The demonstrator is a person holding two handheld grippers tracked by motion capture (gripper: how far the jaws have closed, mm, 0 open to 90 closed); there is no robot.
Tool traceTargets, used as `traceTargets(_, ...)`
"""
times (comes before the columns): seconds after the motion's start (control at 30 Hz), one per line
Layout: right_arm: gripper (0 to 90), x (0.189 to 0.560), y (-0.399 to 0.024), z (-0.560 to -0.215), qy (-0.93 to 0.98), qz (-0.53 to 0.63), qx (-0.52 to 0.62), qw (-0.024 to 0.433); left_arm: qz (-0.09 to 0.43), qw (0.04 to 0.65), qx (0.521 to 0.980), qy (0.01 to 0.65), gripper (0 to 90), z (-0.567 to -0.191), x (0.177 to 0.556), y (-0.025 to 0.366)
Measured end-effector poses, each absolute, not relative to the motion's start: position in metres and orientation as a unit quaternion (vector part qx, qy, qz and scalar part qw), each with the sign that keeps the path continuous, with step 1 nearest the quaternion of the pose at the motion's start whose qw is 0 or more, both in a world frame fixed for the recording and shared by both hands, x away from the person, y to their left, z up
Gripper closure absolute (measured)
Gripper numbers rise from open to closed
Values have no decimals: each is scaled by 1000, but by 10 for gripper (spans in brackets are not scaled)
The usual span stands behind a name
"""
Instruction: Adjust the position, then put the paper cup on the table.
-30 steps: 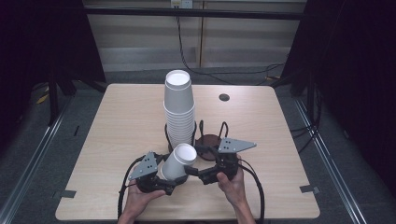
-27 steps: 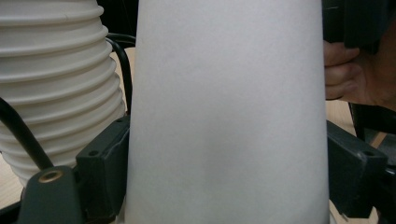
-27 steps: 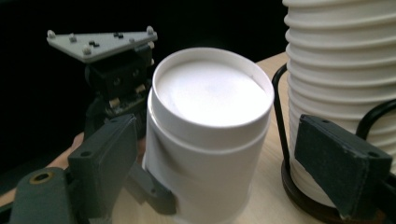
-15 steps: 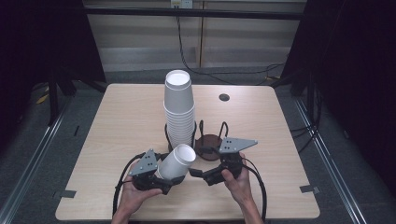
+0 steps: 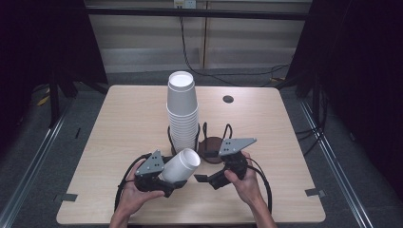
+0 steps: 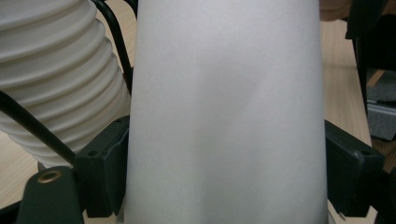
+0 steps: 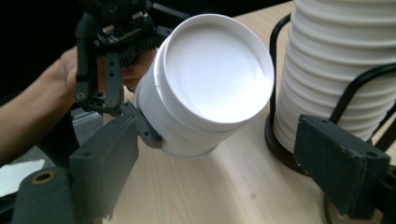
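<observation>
Between the jaws of the left gripper (image 5: pixel 168 183) sits a single white paper cup (image 5: pixel 181 165), clamped across its side wall; the left gripper view shows a black pad pressed flat against each flank of the cup (image 6: pixel 226 116). The cup lies tilted, its base end raised and turned toward the table's middle, its body lifted off the wood. Seen from the right gripper view, the cup's recessed round base (image 7: pixel 212 74) faces that camera, with the left gripper (image 7: pixel 112 100) behind it and the person's left hand (image 7: pixel 70 70) wrapped round the gripper body.

The right gripper (image 5: pixel 202 179) holds nothing: its two jaws stand wide apart, one at either lower corner of the right gripper view, bare tabletop between them. Its fingertips lie just short of the held cup and do not touch it.

Just beyond the held cup stands a tall stack of white cups (image 5: pixel 182 111), upright, nested inside a black wire holder (image 5: pixel 199 137) with a dark round base (image 5: pixel 211 145). The held cup is just beside the lower part of that stack; whether the two touch cannot be told.

Both items rest toward the near middle of a light wooden table (image 5: pixel 119 118). A small dark round fitting (image 5: pixel 228 99) sits in the tabletop near the far edge, well apart from the work. Black cables (image 5: pixel 126 173) trail from each gripper toward the person.
</observation>
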State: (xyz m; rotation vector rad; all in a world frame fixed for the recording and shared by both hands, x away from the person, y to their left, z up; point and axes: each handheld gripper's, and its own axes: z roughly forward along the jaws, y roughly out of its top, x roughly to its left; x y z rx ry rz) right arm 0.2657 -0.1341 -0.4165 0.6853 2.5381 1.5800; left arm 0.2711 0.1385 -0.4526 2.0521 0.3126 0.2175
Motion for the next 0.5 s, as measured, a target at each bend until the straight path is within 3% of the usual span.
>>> traceTargets(0.5,177,265,-140,-416,862,473,180,27,92,454,882,92,167,-441,271,128)
